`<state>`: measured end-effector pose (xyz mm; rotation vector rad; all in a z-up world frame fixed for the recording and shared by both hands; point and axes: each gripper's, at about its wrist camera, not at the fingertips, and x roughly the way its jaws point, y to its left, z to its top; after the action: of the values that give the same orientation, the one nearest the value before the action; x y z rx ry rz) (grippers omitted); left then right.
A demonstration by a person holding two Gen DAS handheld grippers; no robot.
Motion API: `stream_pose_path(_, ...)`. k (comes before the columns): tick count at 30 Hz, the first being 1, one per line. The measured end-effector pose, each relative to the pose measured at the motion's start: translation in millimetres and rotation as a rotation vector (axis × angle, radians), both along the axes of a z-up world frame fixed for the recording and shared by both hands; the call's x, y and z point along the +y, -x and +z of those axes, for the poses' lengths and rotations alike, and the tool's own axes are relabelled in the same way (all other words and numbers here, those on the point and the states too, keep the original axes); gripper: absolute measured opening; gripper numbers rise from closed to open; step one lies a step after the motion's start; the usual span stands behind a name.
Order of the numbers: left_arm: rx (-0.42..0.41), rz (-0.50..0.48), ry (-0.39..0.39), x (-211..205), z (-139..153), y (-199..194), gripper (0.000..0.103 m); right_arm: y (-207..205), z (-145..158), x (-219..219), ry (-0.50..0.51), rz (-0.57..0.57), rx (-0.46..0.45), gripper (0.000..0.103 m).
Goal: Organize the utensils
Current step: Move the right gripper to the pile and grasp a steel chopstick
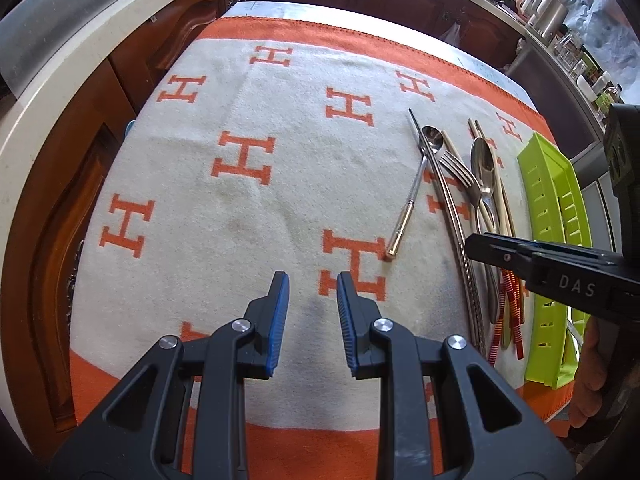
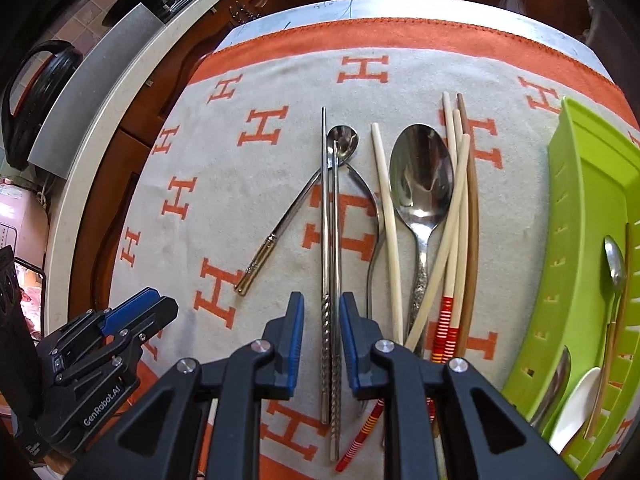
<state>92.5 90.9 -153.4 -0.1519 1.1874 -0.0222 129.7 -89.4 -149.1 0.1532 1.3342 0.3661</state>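
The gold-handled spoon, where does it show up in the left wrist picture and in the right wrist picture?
Left wrist view: the gold-handled spoon lies right of centre on the cloth, handle slanting down-left, bowl under the steel chopsticks.
Right wrist view: it lies left of centre, handle pointing down-left, just left of the steel chopsticks.
Shared landmark: the green tray at the right edge.

Cloth (image 2: 248, 184): cream, orange H pattern, orange border.
Tray (image 2: 588, 216): lime green.
Metal chopsticks (image 2: 330, 240): silver.
Striped chopsticks (image 2: 447, 320): cream, red-and-white bands.
Gripper pads (image 2: 297, 336): blue.
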Motion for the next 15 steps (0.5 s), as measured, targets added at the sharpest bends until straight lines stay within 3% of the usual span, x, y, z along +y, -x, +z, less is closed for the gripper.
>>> stream_pose_path(4,0.003,-0.003,0.006,0.2,-1.5,-0.9,0.021,-0.2,-4.8,4.4,0.031,0.008,-0.001,0.011)
stream_pose_path(15,0.012,-0.006,0.009,0.7,-3.4,-1.3,0.021,0.1,-10.7,-4.4,0.041,-0.006,0.008,0.008)
